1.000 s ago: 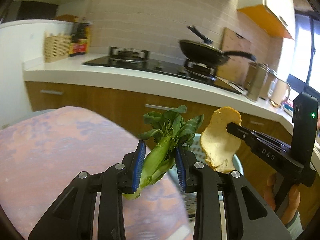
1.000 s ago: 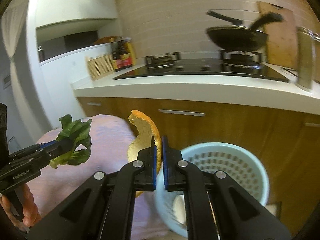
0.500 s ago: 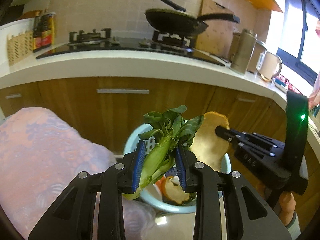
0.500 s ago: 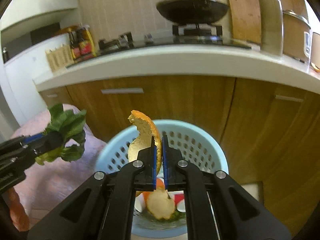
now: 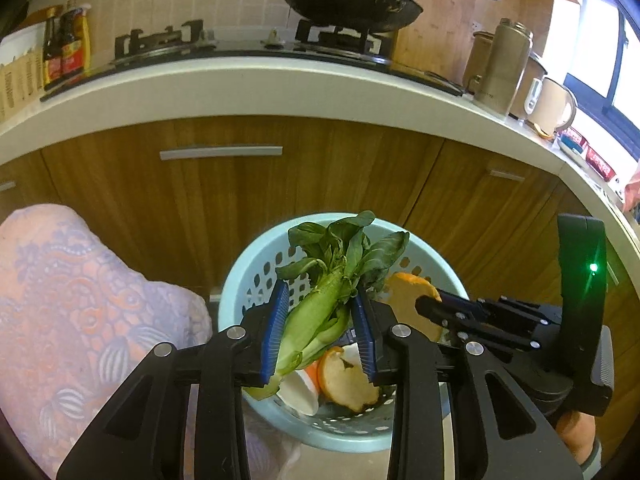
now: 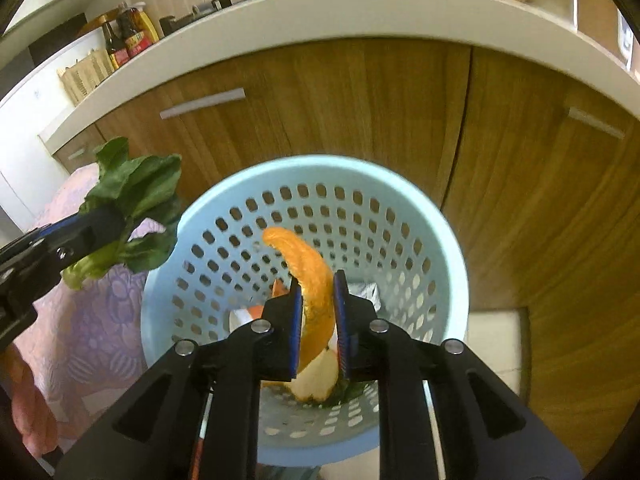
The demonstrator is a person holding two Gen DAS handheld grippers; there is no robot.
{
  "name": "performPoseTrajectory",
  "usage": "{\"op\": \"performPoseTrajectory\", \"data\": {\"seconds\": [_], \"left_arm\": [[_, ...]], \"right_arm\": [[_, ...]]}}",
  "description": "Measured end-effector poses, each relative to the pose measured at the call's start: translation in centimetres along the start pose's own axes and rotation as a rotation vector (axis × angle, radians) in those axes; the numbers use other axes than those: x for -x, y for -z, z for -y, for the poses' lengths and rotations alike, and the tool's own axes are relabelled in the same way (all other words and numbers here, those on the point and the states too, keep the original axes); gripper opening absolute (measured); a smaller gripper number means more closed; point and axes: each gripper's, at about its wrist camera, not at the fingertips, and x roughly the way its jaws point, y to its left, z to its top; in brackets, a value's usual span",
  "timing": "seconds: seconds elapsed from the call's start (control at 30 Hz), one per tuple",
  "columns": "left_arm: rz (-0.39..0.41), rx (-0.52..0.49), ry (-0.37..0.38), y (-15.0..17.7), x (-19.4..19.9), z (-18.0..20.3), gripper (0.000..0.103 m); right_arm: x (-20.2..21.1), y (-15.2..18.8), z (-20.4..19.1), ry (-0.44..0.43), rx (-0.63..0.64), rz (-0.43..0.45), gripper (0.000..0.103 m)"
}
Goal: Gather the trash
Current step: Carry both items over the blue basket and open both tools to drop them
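A light blue perforated basket stands on the floor by the cabinets, with peel and white scraps inside. My left gripper is shut on a green bok choy and holds it over the basket's near left rim; the bok choy also shows in the right wrist view. My right gripper has its jaws parted a little around an orange peel, which hangs between them over the basket. That peel also shows in the left wrist view.
Wooden cabinet doors with metal handles rise behind the basket under a white countertop with a stove and a black pan. A pink patterned cloth lies at the left, close to the basket.
Both grippers have moved right and down from over the pink cloth to above the basket. The right jaws have parted slightly around the peel, which has turned between them.
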Motion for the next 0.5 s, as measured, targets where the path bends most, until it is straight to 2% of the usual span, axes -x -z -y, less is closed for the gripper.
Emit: {"op": "performPoseTrajectory", "data": {"seconds": [0.1,0.17,0.23,0.3,0.37,0.5], "left_arm": [[-0.017,0.026,0.006,0.0,-0.6,-0.5,0.031],[-0.022,0.033,0.002,0.1,-0.6,-0.7,0.032],[-0.021,0.031,-0.002,0.3,-0.5,-0.8,0.037],[-0.009,0.024,0.002,0.3,-0.1,-0.7,0.041],[-0.001,0.016,0.0,0.3,0.3,-0.6,0.052],[0.015,0.013,-0.002,0.4,1.3,-0.9,0.052]], "right_arm": [[0.2,0.3,-0.1,-0.009,0.007,-0.015,0.024],[0.7,0.4,-0.4,-0.004,0.015,-0.009,0.039],[1.6,0.3,-0.6,-0.002,0.021,0.012,0.047],[2.3,0.1,-0.9,-0.006,0.022,0.028,0.047],[3.0,-0.1,-1.0,-0.008,0.019,0.041,0.047],[4.6,-0.5,-1.4,-0.011,0.021,0.073,0.047]]}}
